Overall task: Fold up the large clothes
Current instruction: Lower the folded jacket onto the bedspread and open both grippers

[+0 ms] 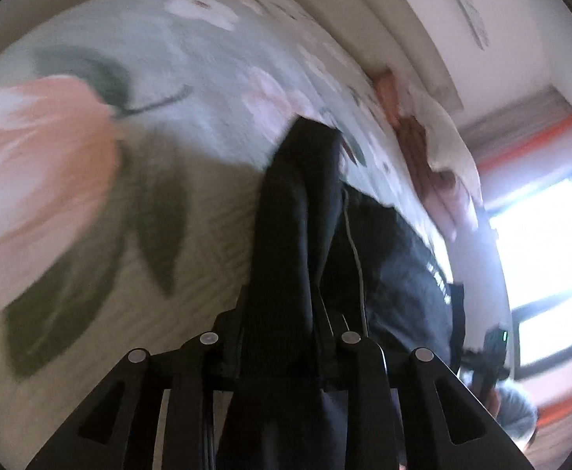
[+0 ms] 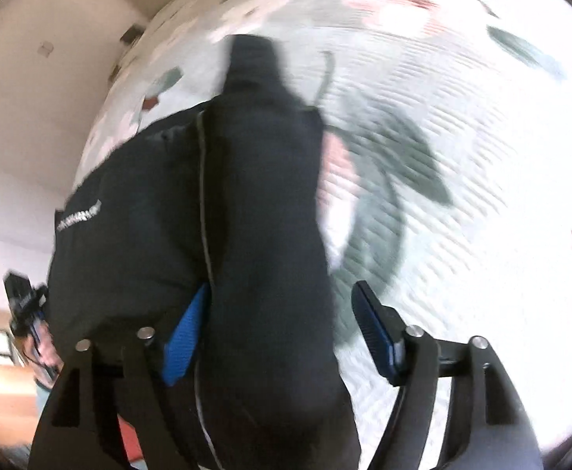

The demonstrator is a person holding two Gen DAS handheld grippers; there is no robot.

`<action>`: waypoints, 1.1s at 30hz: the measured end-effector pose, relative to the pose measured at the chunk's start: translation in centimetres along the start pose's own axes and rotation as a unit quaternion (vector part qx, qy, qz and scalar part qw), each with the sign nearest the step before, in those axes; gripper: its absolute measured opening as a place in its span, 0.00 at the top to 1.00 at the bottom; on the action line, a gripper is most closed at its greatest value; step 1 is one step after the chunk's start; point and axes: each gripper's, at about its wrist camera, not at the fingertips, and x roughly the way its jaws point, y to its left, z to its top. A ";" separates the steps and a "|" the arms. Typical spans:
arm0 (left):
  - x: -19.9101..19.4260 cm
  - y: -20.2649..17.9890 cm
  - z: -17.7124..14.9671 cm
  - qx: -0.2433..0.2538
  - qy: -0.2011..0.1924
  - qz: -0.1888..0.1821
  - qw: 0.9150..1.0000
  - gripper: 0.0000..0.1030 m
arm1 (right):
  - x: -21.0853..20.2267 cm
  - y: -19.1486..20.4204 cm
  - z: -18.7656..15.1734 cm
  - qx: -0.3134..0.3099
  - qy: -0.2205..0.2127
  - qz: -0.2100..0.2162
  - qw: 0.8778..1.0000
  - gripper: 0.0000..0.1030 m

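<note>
A large black garment [image 1: 286, 211] with a white cord and white lettering hangs over a floral bedspread [image 1: 90, 180]. My left gripper [image 1: 280, 325] is shut on a fold of the black garment, which covers the fingertips. In the right wrist view the same black garment [image 2: 262, 211] drapes between the blue-padded fingers [image 2: 372, 325] of my right gripper [image 2: 278, 321]. The jaws stand wide apart, and the cloth lies against the left pad only. The other gripper [image 2: 23, 305] shows far left, held by a hand.
The pale green quilted bedspread [image 2: 462, 164] with pink flowers and dark leaves fills both views. Pillows and folded bedding [image 1: 438, 156] lie by a white headboard [image 1: 364, 15]. A bright window [image 1: 536, 250] and white walls lie beyond the bed.
</note>
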 end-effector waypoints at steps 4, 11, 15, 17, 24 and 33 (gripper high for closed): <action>-4.9 -3.3 -0.2 0.067 -0.036 0.076 0.994 0.74 | -4.9 4.2 -3.7 -0.056 -0.067 -0.117 0.989 0.26; -6.3 -11.8 -4.3 0.184 -0.050 0.092 0.977 0.68 | -5.9 17.5 -6.8 -0.152 -0.135 -0.125 0.971 0.24; -2.0 -11.8 -6.2 0.179 -0.024 0.140 0.974 0.63 | -1.3 19.2 -8.5 -0.172 -0.103 -0.165 0.966 0.24; 0.5 -10.5 -6.9 0.173 0.006 0.163 0.971 0.63 | 2.5 17.1 -8.5 -0.159 -0.068 -0.198 0.965 0.24; 1.9 -9.1 -7.4 0.156 0.006 0.155 0.976 0.60 | 6.0 13.9 -7.3 -0.101 -0.051 -0.163 0.980 0.20; 0.4 -12.8 -10.3 0.206 -0.017 0.198 0.958 0.52 | 3.6 14.1 -8.8 -0.072 -0.051 -0.158 0.983 0.18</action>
